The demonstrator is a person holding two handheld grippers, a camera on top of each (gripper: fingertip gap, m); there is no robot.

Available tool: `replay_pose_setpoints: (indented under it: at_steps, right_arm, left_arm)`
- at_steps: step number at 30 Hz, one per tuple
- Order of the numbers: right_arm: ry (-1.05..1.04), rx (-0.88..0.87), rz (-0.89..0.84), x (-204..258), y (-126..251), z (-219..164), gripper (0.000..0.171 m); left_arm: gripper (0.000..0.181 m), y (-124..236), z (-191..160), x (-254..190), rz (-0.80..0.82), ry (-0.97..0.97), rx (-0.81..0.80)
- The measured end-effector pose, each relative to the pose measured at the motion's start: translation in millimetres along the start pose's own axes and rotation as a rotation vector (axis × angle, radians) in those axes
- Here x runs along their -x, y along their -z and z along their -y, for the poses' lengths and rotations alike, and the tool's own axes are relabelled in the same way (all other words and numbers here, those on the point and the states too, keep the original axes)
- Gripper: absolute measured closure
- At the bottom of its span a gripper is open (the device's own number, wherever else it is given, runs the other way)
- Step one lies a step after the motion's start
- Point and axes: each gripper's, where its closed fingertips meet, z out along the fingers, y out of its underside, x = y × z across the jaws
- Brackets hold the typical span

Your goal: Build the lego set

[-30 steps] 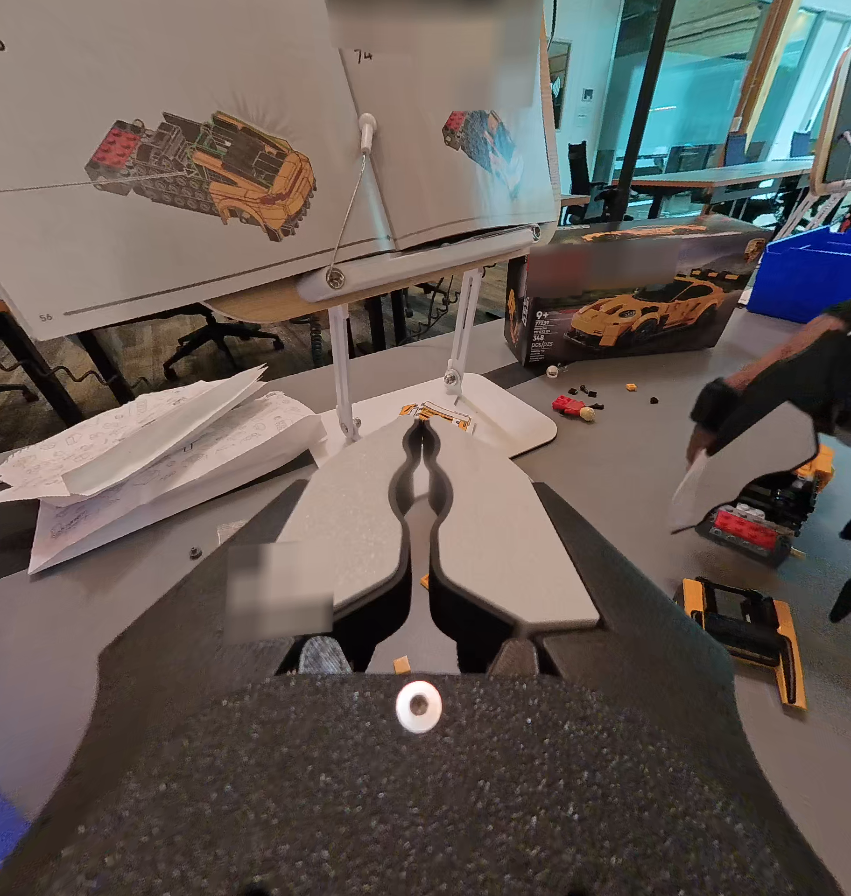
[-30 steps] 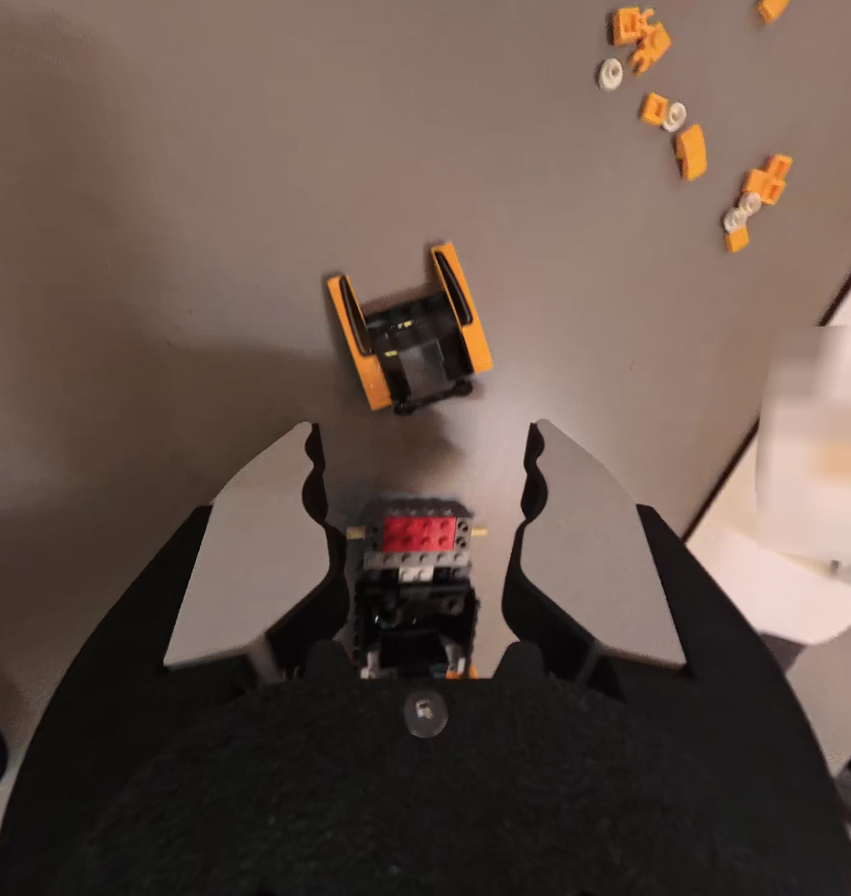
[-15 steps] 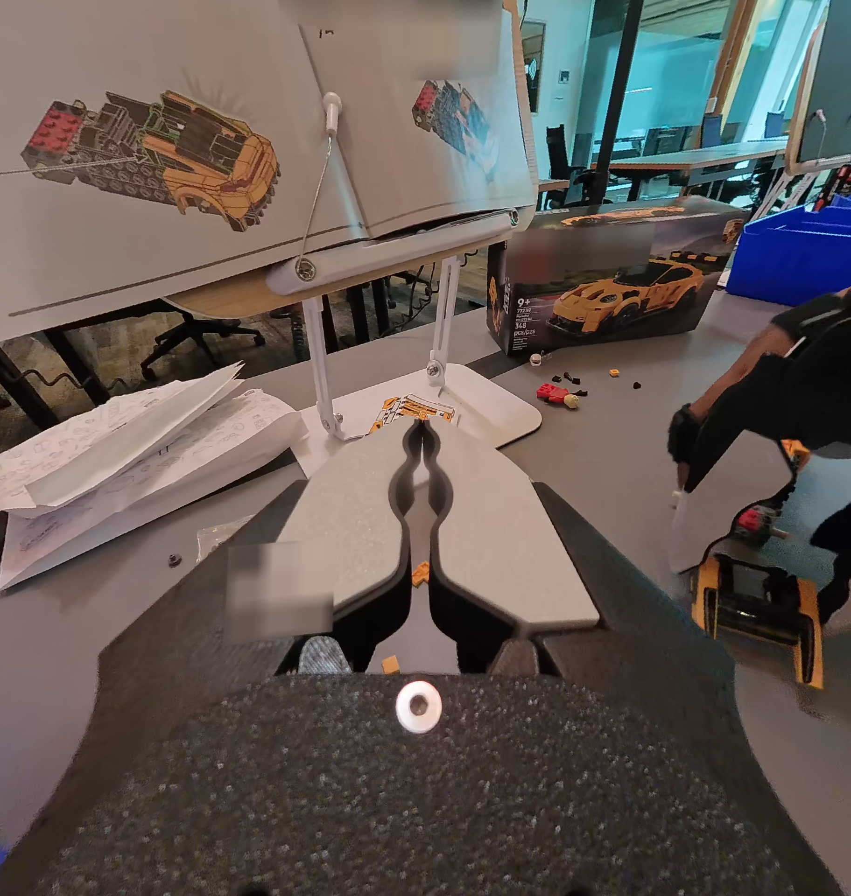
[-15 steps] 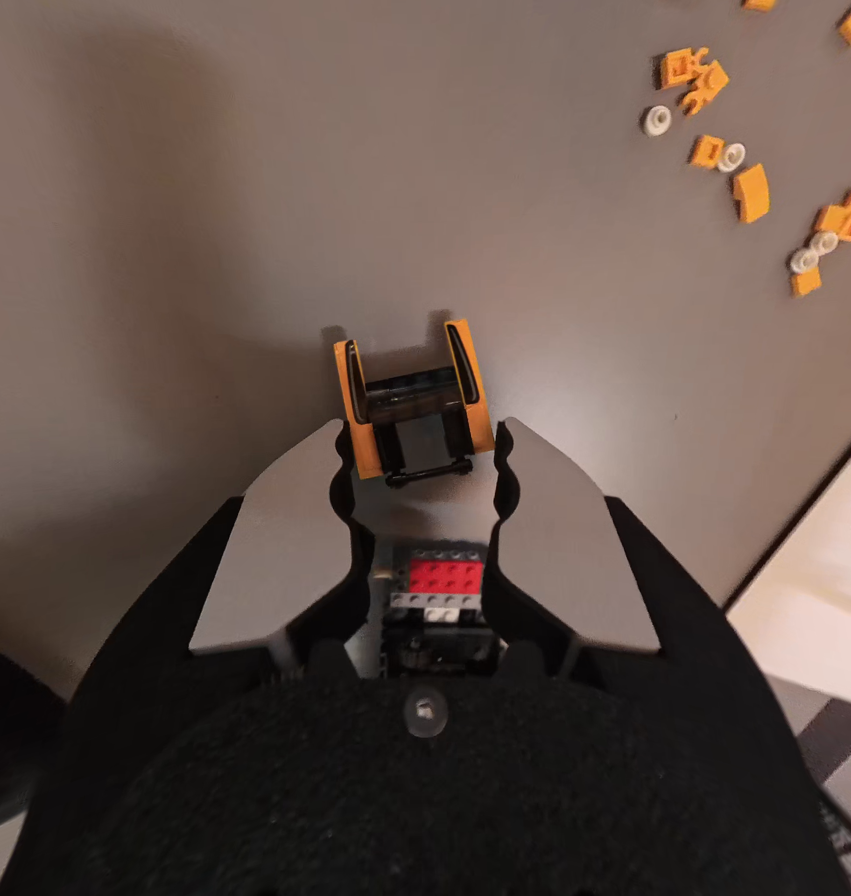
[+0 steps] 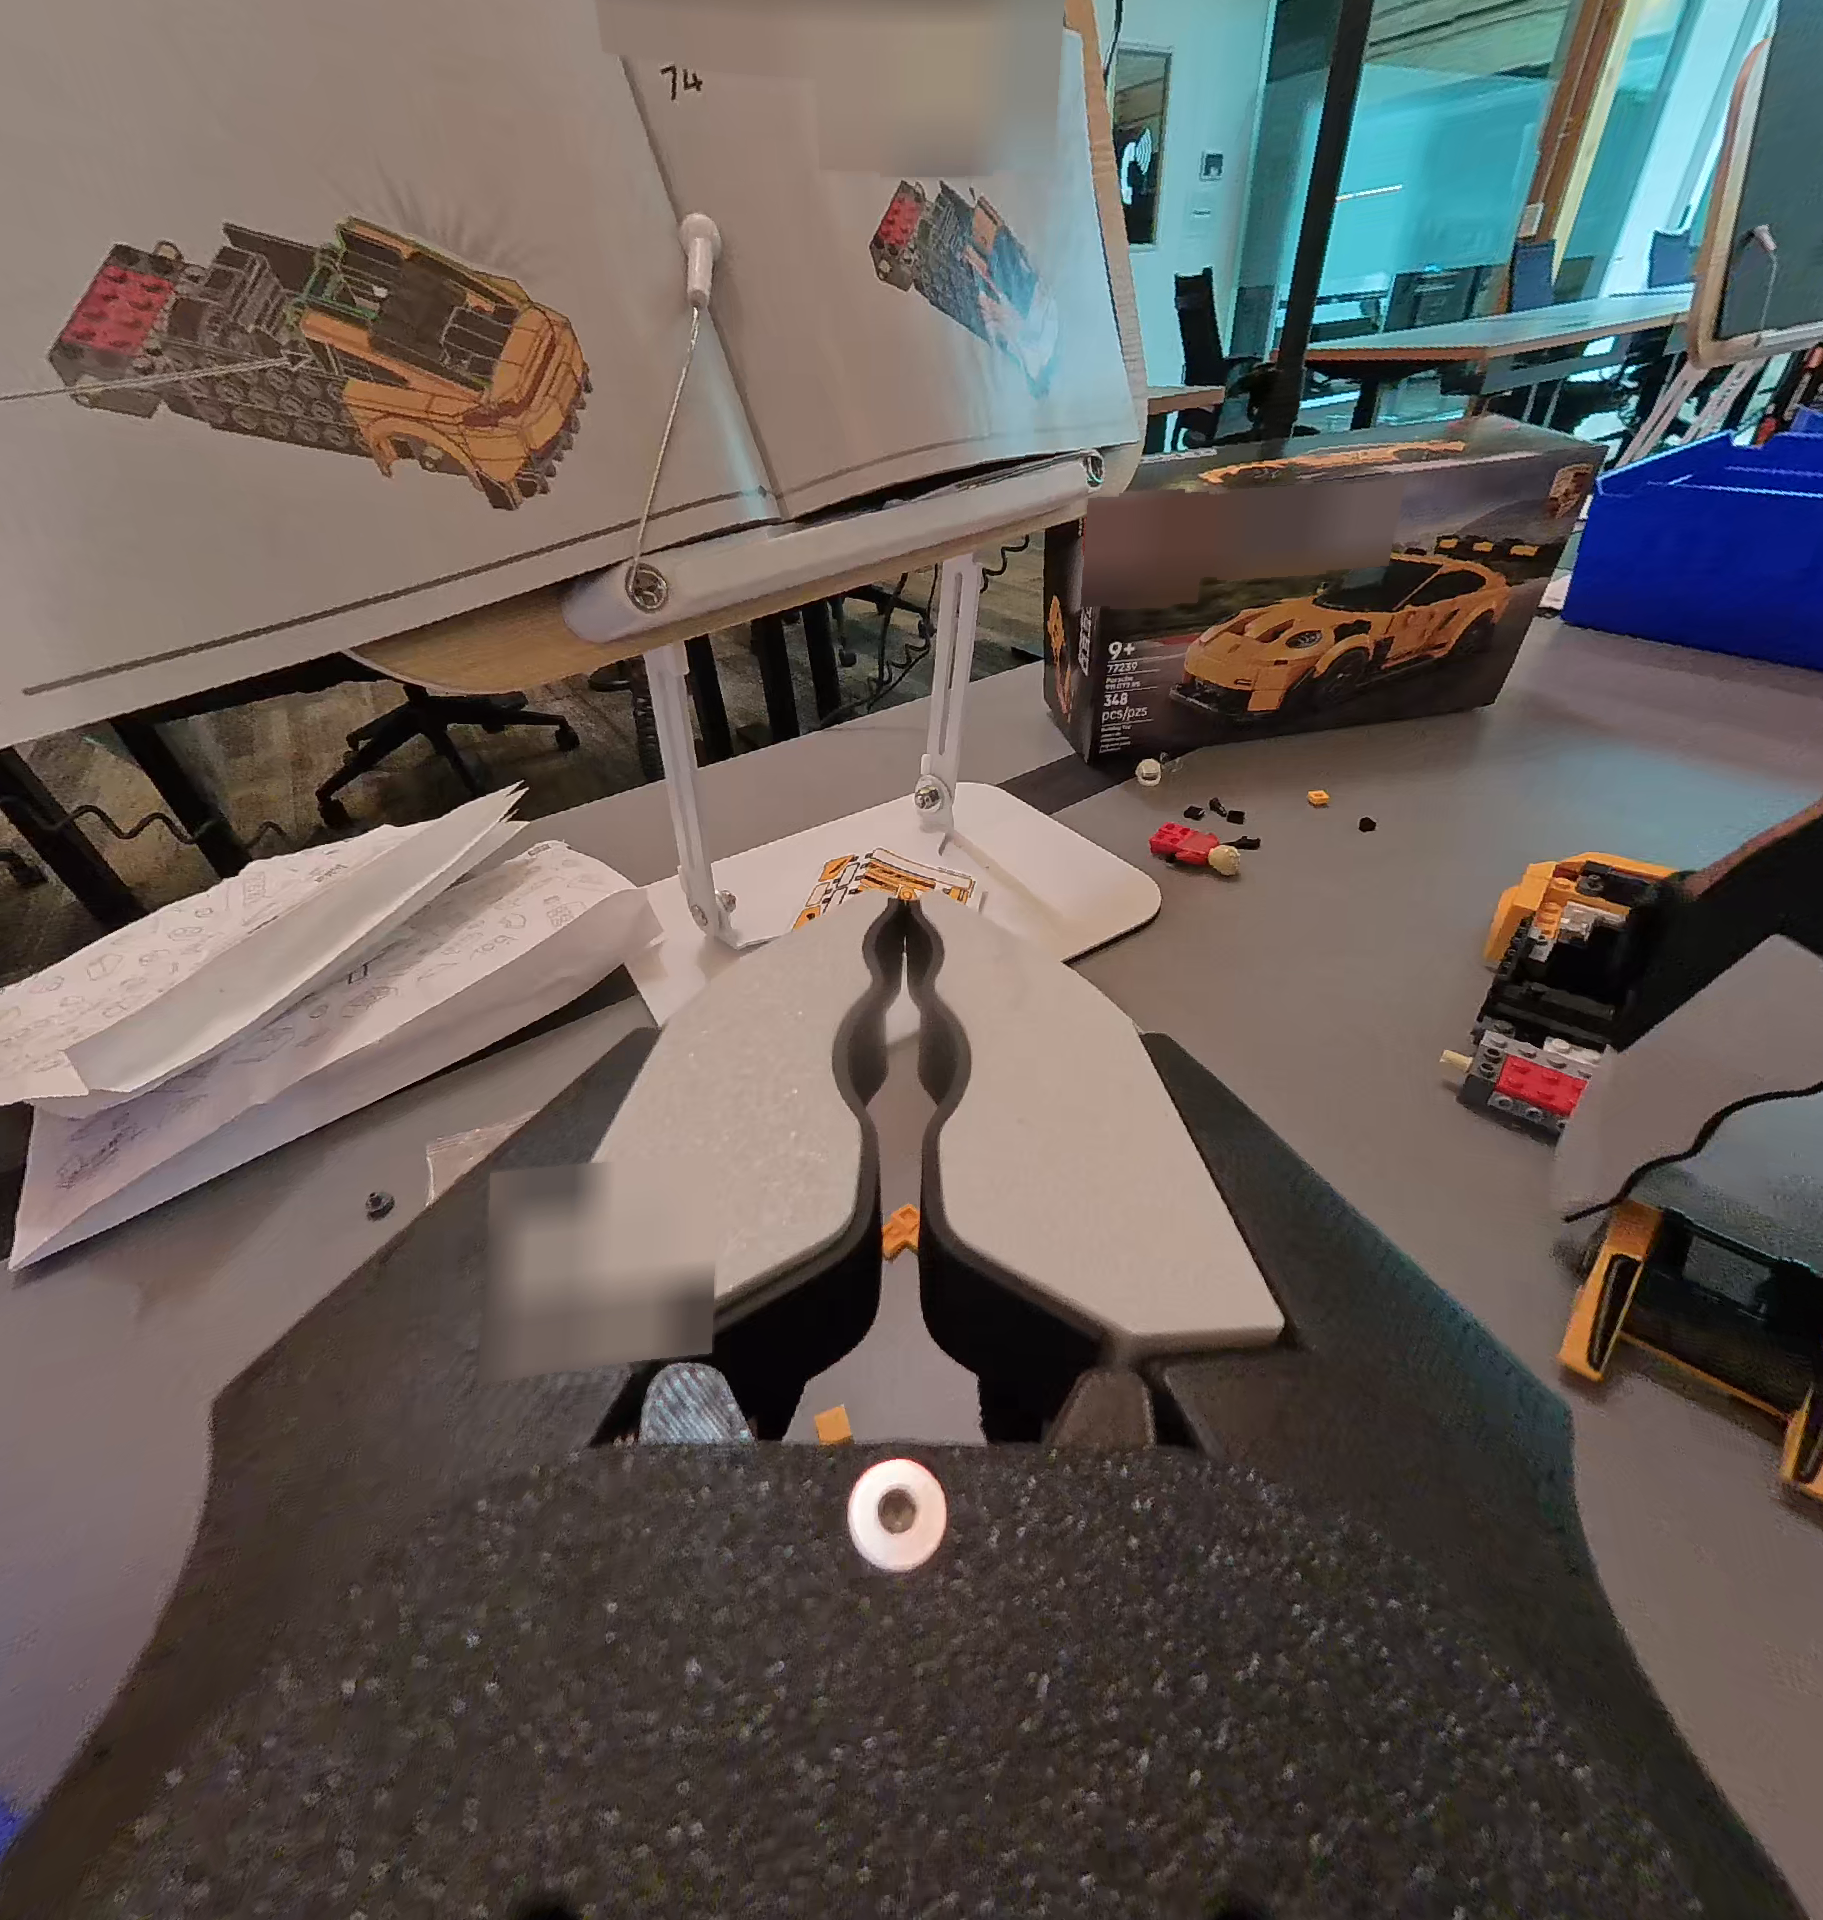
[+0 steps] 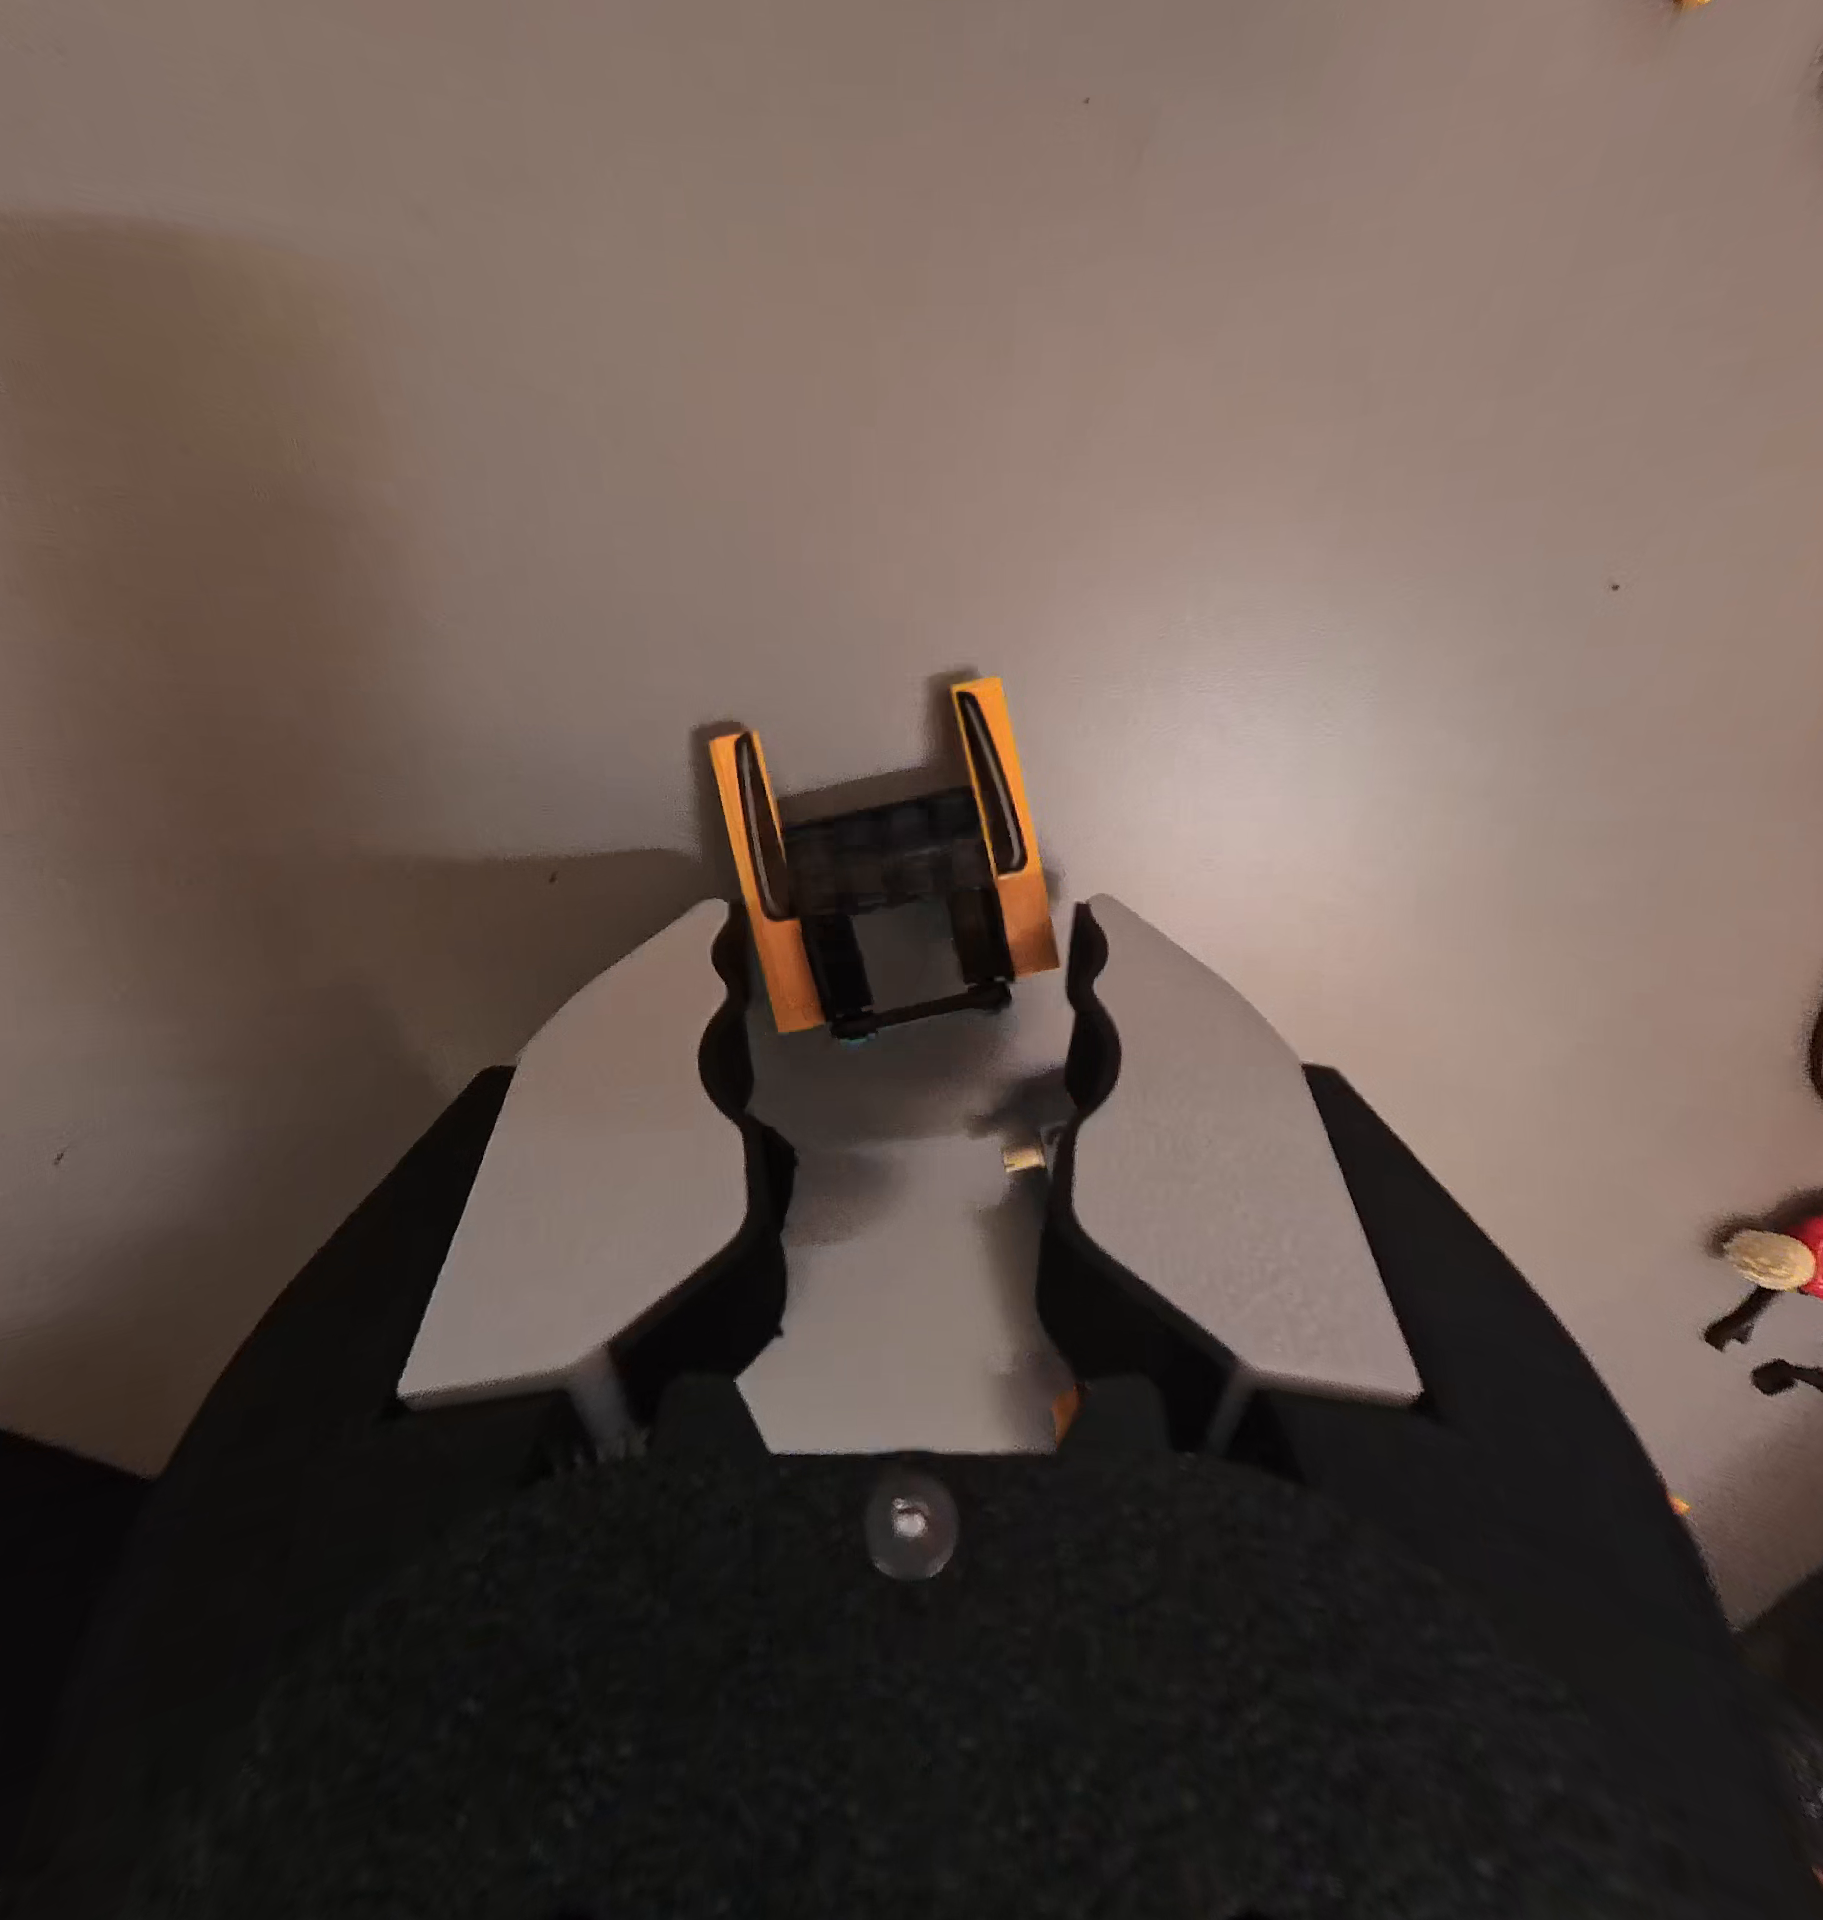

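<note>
The orange and black roof piece point(image 6: 876, 873) lies on the grey table. My right gripper point(image 6: 902, 930) is open, its tips on either side of the piece's near end. The partly built car chassis point(image 5: 1541, 997), black with a red plate and an orange front, stands on the table just behind that gripper. The right wrist view shows only its tan axle pin point(image 6: 1021, 1158). In the left wrist view the roof piece point(image 5: 1717, 1340) lies under a right gripper finger point(image 5: 1738, 1101). My left gripper point(image 5: 902, 914) is shut and empty, low over the table.
The instruction booklet point(image 5: 367, 343) rests open on a white stand point(image 5: 1083, 883). The set's box point(image 5: 1302, 603) and blue bins point(image 5: 1738, 540) are behind. Paper bags point(image 5: 263, 997) lie left. A red minifigure point(image 5: 1193, 847) and small black and orange bits point(image 5: 899, 1231) are scattered around. One gripper's finger ends stand about 25 cm off the other's.
My right gripper moved forward from over the chassis to the roof piece, narrowing a little. The chassis slid out of its view. My left gripper stayed shut and shifted only slightly.
</note>
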Motion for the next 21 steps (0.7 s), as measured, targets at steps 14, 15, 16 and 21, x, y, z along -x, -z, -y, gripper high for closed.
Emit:
replay_pose_setpoints:
  at_steps: [14, 15, 16, 21]
  right_arm:
    - [0.044, 0.103, -0.049, -63, 42, -98, 0.075]
    - [0.038, 0.106, -0.041, -64, 38, -103, 0.078]
    - [0.033, 0.115, -0.036, -65, 33, -107, 0.081]
    - [0.029, 0.084, -0.037, -66, 21, -107, 0.099]
  left_arm:
    - [0.181, 0, 0, 2, 0.001, 0.003, 0.0]
    - [0.181, 0, -1, 2, 0.001, 0.003, 0.002]
    - [0.181, -1, -1, 1, 0.0, 0.003, 0.005]
    - [0.181, -1, -3, 1, -0.003, 0.002, 0.008]
